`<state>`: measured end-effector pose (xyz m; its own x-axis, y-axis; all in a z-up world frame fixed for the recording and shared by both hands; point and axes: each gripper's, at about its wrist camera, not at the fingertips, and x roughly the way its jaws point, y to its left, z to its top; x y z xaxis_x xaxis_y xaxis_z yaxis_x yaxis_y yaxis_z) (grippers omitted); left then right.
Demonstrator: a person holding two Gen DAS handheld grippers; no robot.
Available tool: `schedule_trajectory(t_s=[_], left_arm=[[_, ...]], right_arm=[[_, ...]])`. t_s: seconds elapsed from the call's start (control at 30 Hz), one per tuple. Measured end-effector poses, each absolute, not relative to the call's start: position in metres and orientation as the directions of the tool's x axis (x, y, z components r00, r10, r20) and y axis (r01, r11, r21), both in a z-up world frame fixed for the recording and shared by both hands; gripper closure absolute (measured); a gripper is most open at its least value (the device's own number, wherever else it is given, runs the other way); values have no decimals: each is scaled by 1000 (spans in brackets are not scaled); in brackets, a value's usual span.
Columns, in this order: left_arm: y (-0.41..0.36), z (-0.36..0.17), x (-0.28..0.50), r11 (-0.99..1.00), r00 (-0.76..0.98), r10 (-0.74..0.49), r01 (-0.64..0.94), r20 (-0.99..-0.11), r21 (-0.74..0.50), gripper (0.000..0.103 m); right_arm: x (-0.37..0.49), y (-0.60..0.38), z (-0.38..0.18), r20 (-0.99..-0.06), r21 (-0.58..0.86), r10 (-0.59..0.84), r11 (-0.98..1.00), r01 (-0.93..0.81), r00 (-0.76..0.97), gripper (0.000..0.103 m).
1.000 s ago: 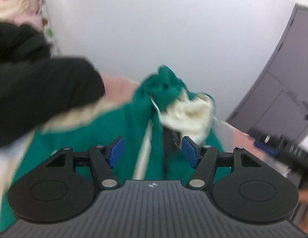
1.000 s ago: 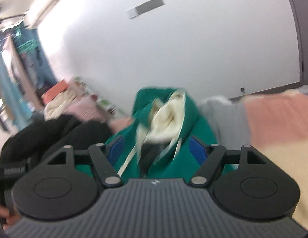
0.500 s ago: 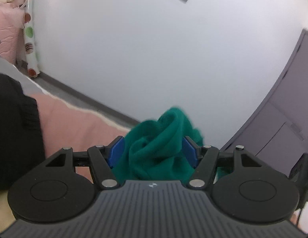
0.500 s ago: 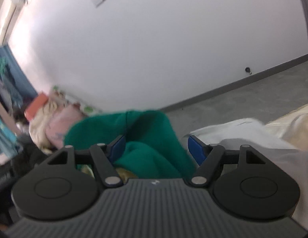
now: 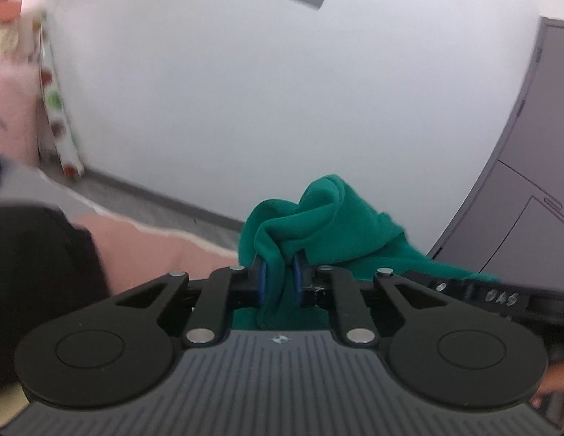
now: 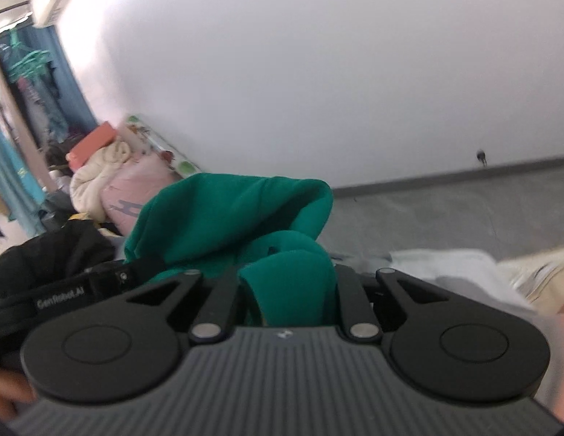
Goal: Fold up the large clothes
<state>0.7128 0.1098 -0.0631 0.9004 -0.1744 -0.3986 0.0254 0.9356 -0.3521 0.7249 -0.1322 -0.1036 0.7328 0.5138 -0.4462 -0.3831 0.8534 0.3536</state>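
Left wrist view: we record a white wall (image 5: 282, 109), then a green garment (image 5: 340, 225) bunched and raised in front of it. We find the left hand-held gripper (image 5: 280, 285) clamped on a fold. We note the right hand-held gripper (image 6: 287, 283) closed likewise on the garment (image 6: 227, 218), pads hidden by cloth.

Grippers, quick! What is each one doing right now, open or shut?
Left gripper: shut on the green hoodie.
Right gripper: shut on the green hoodie too, fingertips hidden by fabric.
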Motion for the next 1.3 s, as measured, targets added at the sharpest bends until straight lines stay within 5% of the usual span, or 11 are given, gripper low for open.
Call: schedule_trajectory(t_s=[0.4,0.6,0.97,1.1,1.17,1.2,1.27,1.3], left_arm=[[93,44,475,959,951,-186,121,-246,-256,87],[71,41,349,943,955,-215,148,-206,-297,87],[62,-96,222,913,867,-245,57,-433,-404,85],[72,-112,206,888,851,-289,67,-439,-455,76],[77,-109,204,882,848,-303,76,-436,-465,63],[80,-106,202,876,852,-307,79,-424,-476,48],[88,-97,200,855,869,-314,84,-382,-511,36],[93,-93,198,839,878,-325,96,-351,-536,36]], right_arm=[[507,-150,-2,-202,120,542,840,-529,816,90],[395,-169,12,-156,20,527,847,-531,835,90],[282,-173,-105,-372,88,540,830,-551,755,88],[266,-174,-131,-439,89,536,825,-558,722,84],[263,-174,-124,-441,90,551,813,-575,709,74],[266,-178,-119,-433,117,567,807,-579,701,69],[267,-188,-114,-412,193,603,791,-581,683,35],[268,-192,-111,-397,230,616,784,-576,681,31]])
